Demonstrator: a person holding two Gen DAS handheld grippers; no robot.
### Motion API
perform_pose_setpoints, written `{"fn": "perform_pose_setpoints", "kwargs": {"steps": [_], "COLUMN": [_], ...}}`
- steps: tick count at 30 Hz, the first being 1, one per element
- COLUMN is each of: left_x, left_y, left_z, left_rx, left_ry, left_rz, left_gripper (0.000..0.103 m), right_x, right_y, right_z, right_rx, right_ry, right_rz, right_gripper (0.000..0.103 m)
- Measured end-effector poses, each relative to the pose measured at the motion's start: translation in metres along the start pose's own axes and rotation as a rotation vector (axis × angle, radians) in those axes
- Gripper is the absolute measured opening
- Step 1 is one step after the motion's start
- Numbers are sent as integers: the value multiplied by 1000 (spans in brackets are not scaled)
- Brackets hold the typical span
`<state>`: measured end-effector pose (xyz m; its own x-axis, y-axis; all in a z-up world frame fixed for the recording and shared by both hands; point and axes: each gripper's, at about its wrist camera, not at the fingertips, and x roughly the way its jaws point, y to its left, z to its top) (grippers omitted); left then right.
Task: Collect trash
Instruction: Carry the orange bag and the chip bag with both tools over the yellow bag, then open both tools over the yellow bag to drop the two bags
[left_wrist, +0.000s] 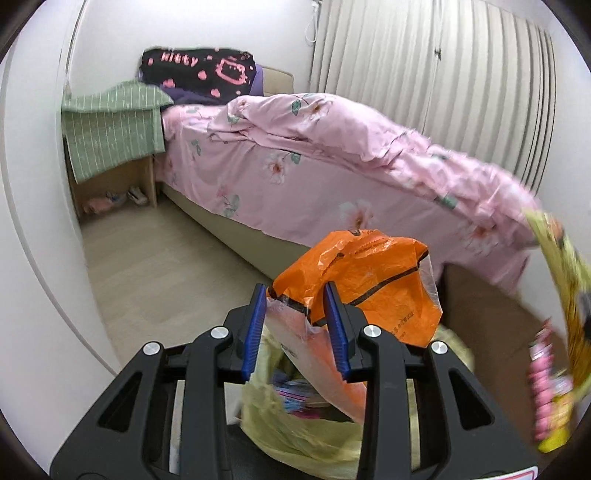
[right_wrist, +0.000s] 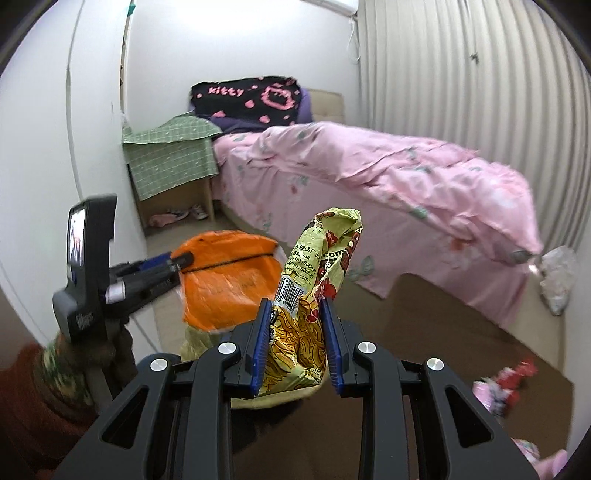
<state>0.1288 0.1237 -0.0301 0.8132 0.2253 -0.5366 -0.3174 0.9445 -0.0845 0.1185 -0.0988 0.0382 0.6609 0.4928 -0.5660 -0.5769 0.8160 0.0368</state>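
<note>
Left gripper (left_wrist: 297, 295) is clamped on the rim of an orange plastic bag (left_wrist: 373, 280), jaws only partly apart w/ the plastic bunched btwn them, bag hanging open over a pale yellow bag (left_wrist: 295, 432) w/ wrappers inside. Right gripper (right_wrist: 295, 310) is pinching a crumpled yellow noodle wrapper (right_wrist: 317, 266), held up just right of the orange bag. More wrappers (right_wrist: 506, 384) on the brown rug (right_wrist: 424, 325) by the pink bed (right_wrist: 369, 173).
</note>
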Motion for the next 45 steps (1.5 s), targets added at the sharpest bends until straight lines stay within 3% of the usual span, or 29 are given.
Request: {"fn": "perform_pose_setpoints", "kwargs": {"steps": [3,5,9,11,16,22,31,36,38,41,45], "left_x": [18,35,52,55,65,83,94,81,74,59,34], "left_y": [-6,-6,1,4,1,-1,13,21,23,20,7], "left_z": [-16,-33,-45,-44,-39,-35,-28,-21,-16,-7,-2], "left_rx": [62,70,27,-1,-27,-65,-165,-234,-252,-253,-217], "left_ry": [65,168,263,275,276,304,301,283,272,245,206], "left_rz": [35,3,-66,-85,-90,-123,-147,-193,-215,-247,-273], "left_gripper": [30,29,26,18,16,11,11,11,20,35,44], "right_x": [36,55,108,137,179,186,192,183,177,158,119], "right_y": [-12,-19,-28,-28,-18,-10,-10,-7,-4,-1,-9], "right_z": [8,11,13,7,-19,-42,-40,-35,-36,-38,-43], "right_rx": [53,79,121,116,75,16,-12,3,-13,-42,-39], "right_ry": [36,55,143,215,396,474,466,423,421,394,320], "right_rz": [69,104,205,215,256,265,174,213,223,190,111], "right_gripper": [26,26,26,26,26,26,26,31,45,47,48]}}
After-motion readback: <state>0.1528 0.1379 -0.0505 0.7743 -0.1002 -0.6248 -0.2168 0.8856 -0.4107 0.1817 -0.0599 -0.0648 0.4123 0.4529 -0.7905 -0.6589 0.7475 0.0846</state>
